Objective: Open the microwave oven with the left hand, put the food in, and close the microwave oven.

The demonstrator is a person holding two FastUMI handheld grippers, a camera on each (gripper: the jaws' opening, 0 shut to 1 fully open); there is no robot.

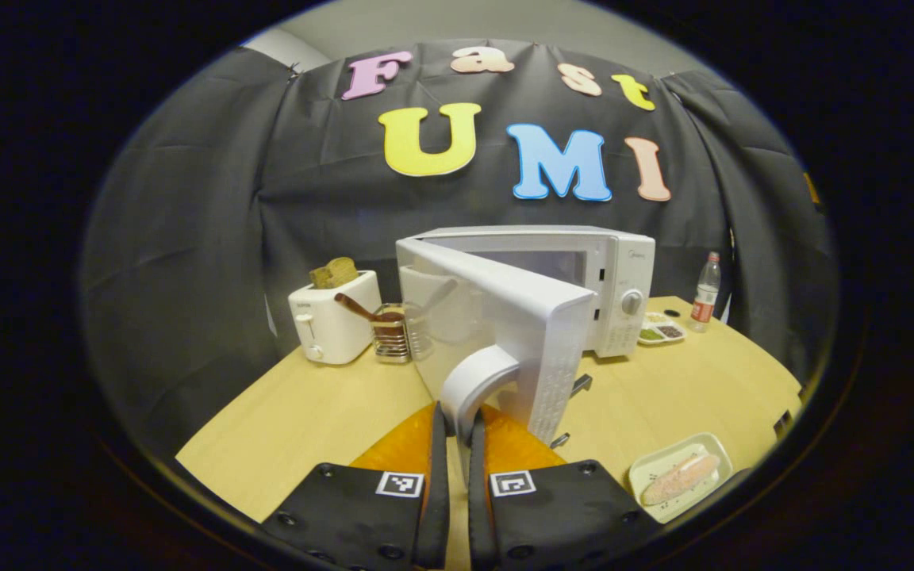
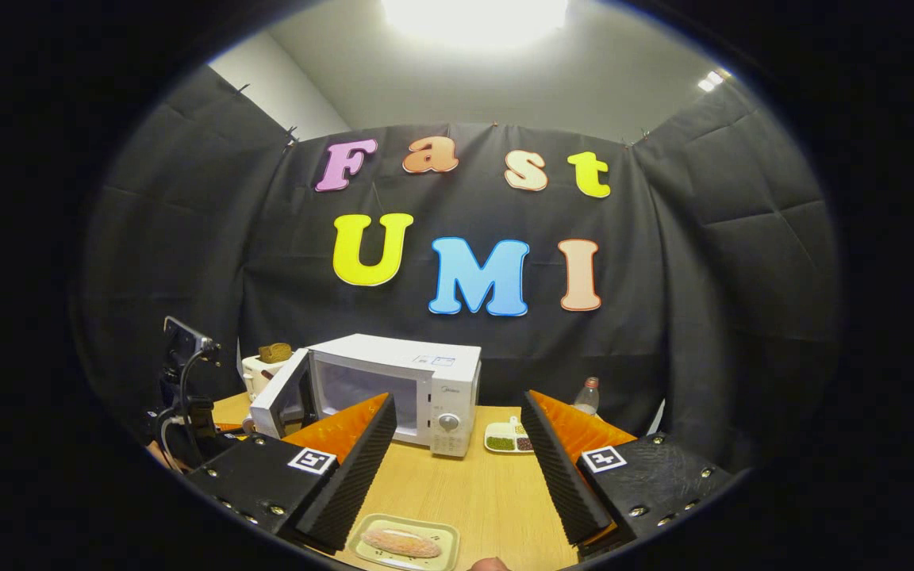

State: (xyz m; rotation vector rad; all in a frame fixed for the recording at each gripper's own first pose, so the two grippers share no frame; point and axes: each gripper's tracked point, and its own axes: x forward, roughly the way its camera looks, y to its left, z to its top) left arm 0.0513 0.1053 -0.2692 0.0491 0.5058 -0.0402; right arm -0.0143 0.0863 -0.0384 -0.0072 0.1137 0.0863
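The white microwave [image 1: 620,274] stands at the back of the wooden table, its door [image 1: 528,333] swung partly open toward me. My left gripper [image 1: 457,424] is shut on the door's curved white handle [image 1: 477,377], whose lower end sits between the two fingers. The food, a pinkish piece on a pale rectangular plate [image 1: 679,474], lies near the table's front right. In the right gripper view the same plate [image 2: 403,543] lies just below my right gripper [image 2: 457,468], which hovers open with nothing between its fingers, facing the microwave [image 2: 393,385] and its open door [image 2: 278,396].
A white toaster [image 1: 334,325] with bread in it and a wire holder [image 1: 391,337] with utensils stand left of the microwave. A small divided dish [image 1: 661,329] and a plastic bottle [image 1: 705,292] sit to its right. Bare wooden table [image 1: 298,412] spreads around them.
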